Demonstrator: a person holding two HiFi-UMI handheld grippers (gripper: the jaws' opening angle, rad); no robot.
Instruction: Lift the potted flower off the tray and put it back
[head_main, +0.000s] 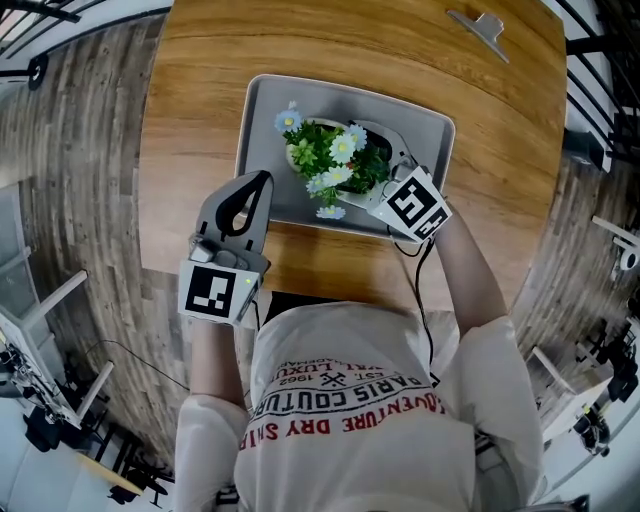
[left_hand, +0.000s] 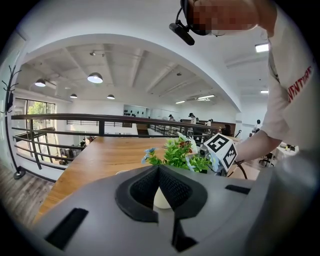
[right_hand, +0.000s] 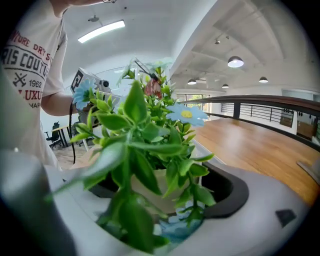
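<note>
A potted flower (head_main: 330, 160) with green leaves, white and pale blue blooms and a cream pot stands inside a grey tray (head_main: 262, 130) on a round wooden table. My right gripper (head_main: 372, 150) reaches in from the tray's front right and is shut on the pot. In the right gripper view the cream pot (right_hand: 155, 192) sits between the black pads (right_hand: 235, 192), half hidden by leaves. I cannot tell whether the pot touches the tray. My left gripper (head_main: 262, 180) hovers over the tray's front left edge, shut and holding nothing. The flower (left_hand: 177, 152) shows beyond its closed jaws.
The wooden table (head_main: 350, 40) stretches past the tray, with a small grey metal piece (head_main: 480, 22) at its far right. A dark railing (left_hand: 100, 120) runs behind the table. Plank floor lies to the left, and the person's torso fills the near side.
</note>
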